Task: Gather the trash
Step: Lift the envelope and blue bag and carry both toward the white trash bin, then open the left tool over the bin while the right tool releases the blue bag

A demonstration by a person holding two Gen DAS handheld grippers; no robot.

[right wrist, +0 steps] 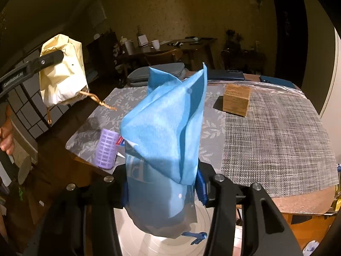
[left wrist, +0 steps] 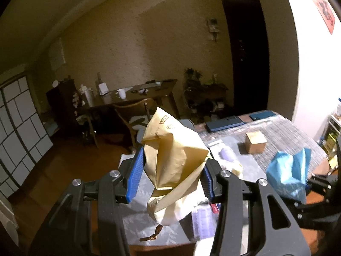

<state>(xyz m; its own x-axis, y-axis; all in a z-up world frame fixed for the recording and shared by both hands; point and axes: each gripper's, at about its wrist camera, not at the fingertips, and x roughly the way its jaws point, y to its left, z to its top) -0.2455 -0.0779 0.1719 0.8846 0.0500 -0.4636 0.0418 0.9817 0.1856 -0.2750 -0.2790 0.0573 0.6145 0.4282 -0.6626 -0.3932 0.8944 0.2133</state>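
Between the blue pads of my left gripper [left wrist: 170, 175] I have a crumpled tan paper bag [left wrist: 172, 160] pinched across its middle; its printed top rises past the fingertips and its creased bottom hangs below them, a twisted brown cord handle [left wrist: 150, 235] dangling underneath. From the right wrist camera that same bag [right wrist: 64, 72] hangs up at the left, clear of the table [right wrist: 277, 132], with the cord [right wrist: 96, 99] trailing off toward the tabletop.

My right gripper [right wrist: 163, 186] is clamped on a blue paper bag [right wrist: 168, 132], which fills the gap between the fingers, stands up past the tips in two peaks, and sags below with a blue cord handle [right wrist: 197, 235] hanging from it. From the left wrist camera it [left wrist: 287, 175] sits off to the right, well apart from the tan one.

On the table, a purple hair roller [right wrist: 106, 151] lies just left of the right gripper near the edge of the leaf-patterned mat [right wrist: 211, 128]. A small brown cardboard box [right wrist: 236, 100] sits further back, where that mat meets the woven placemat [right wrist: 281, 140].
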